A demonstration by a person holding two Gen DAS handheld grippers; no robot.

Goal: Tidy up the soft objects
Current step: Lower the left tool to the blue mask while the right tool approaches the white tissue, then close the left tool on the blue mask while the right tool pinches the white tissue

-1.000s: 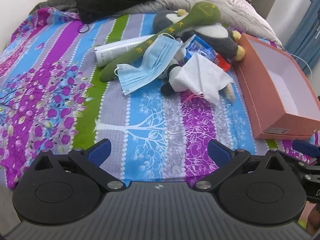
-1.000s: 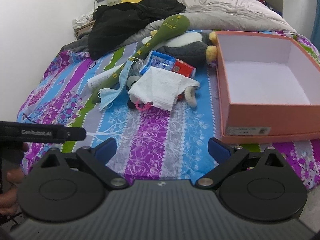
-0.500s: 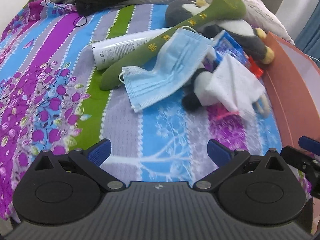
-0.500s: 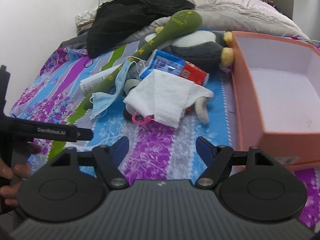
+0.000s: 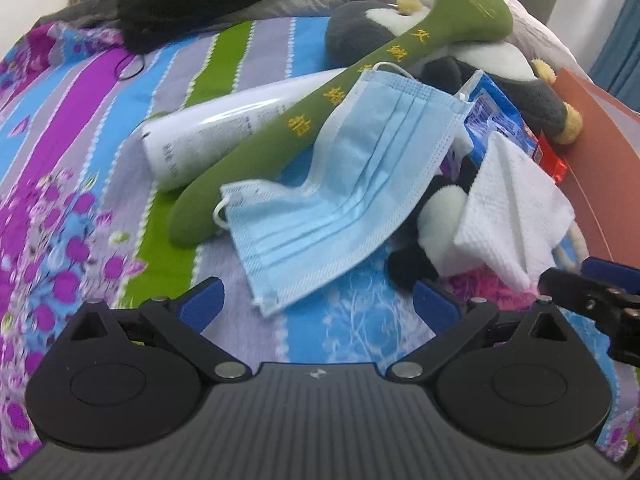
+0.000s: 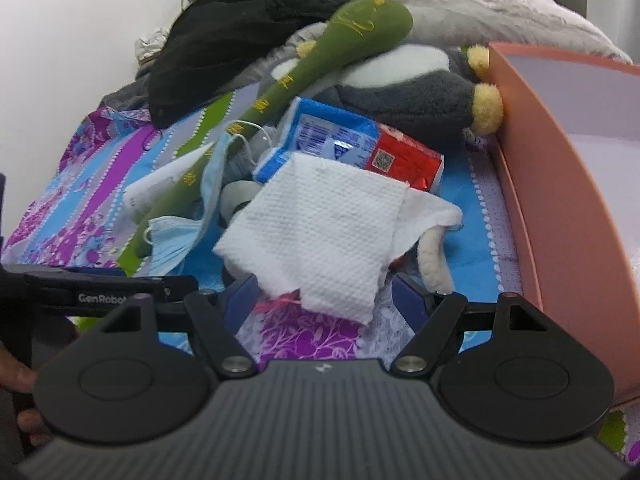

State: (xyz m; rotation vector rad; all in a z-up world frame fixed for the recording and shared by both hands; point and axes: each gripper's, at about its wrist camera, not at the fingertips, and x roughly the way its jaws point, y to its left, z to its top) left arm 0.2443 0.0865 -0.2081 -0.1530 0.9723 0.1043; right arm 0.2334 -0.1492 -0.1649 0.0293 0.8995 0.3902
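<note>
Both claws have swept in on the pile, the pink box (image 6: 560,216) off to the right claw's (image 6: 324,292) right. Its jaws, narrowed a moment ago, stand apart around the white tissue's (image 6: 320,232) near corner, no pinch yet. The left claw (image 5: 320,304) gapes wide, blue mask (image 5: 340,204) dead ahead: pick-ups look imminent.

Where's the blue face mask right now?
In the left wrist view the mask lies mid-frame on the bedspread, draped over the green plush stick, with the white tissue to its right.
</note>
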